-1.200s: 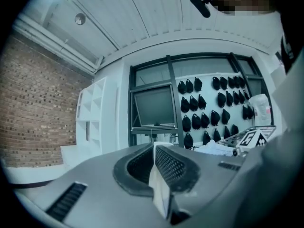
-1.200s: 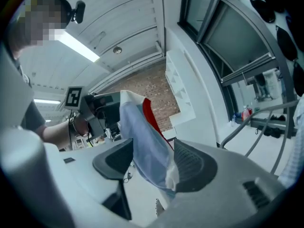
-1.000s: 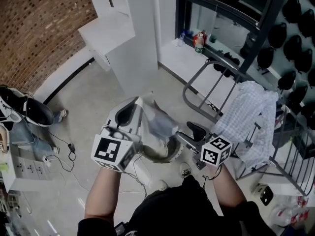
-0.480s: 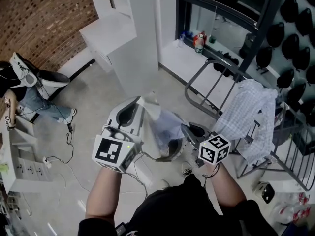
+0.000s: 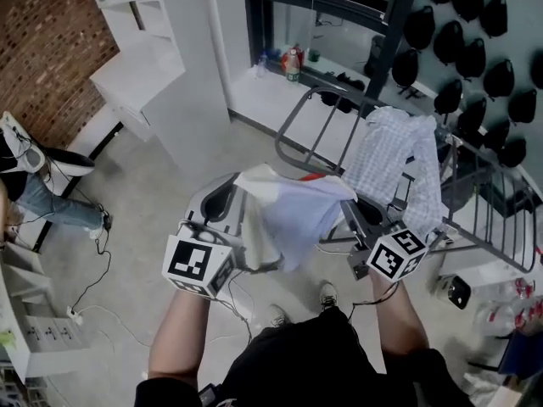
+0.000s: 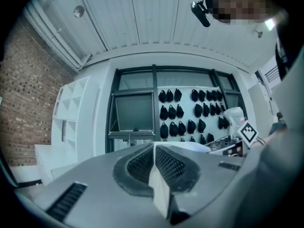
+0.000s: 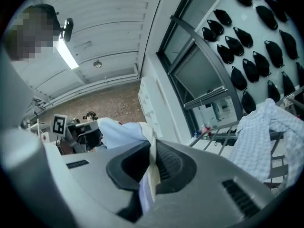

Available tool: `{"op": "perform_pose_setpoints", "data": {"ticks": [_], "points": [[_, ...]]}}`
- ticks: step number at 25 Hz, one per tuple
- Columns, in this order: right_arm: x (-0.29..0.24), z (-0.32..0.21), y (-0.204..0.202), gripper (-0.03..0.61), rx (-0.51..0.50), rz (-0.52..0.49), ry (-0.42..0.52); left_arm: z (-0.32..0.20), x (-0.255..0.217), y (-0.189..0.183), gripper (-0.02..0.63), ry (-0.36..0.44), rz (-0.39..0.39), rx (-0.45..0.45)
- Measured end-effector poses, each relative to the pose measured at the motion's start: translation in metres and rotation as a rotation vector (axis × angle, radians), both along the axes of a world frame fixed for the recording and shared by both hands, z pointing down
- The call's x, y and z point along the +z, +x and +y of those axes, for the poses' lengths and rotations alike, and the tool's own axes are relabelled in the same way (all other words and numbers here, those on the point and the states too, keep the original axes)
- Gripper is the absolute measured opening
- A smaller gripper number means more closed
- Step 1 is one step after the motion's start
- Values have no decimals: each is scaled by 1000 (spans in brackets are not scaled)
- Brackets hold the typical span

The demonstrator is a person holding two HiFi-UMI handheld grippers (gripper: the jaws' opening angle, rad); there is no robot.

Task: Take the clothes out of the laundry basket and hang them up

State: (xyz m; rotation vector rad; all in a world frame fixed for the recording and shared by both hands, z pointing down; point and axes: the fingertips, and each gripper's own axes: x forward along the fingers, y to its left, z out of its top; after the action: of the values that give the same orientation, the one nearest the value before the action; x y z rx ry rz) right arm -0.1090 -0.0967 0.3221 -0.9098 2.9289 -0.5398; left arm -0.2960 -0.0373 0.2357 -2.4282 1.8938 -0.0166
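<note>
At the far left of the head view, a seated person's legs (image 5: 38,193) rest on the grey floor (image 5: 136,193) below a brick wall (image 5: 42,41), with a white shelf unit (image 5: 140,49) just to the right. Next comes the left gripper (image 5: 240,195), held level, its jaws pressed together on one edge of a white garment (image 5: 293,214); its own view shows a thin fold of pale cloth pinched between the ribbed pads. That garment hangs spread in the air between the two grippers, over the person's lap and clear of the floor, with a bit of red showing at its top edge. Its other edge is clamped in the right gripper (image 5: 349,214), whose jaws have just been closing and now sit tight on a bunched strip of the cloth. Beyond and to the right stands a grey metal drying rack (image 5: 297,117) with a checked shirt (image 5: 394,155) draped over it, and dark rounded shapes (image 5: 462,41) dot the wall behind.
</note>
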Motion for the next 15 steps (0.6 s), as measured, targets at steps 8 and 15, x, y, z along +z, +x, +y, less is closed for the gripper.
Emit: {"op": "perform_pose_setpoints", "data": {"ticks": [8,15], "points": [[-49,4,116,20,179,-59,78,-24,14,94,9,-3,-15,140],[-59,13,226,20,254,-90,89,-43,-6,193,8,-6,9,190]]}}
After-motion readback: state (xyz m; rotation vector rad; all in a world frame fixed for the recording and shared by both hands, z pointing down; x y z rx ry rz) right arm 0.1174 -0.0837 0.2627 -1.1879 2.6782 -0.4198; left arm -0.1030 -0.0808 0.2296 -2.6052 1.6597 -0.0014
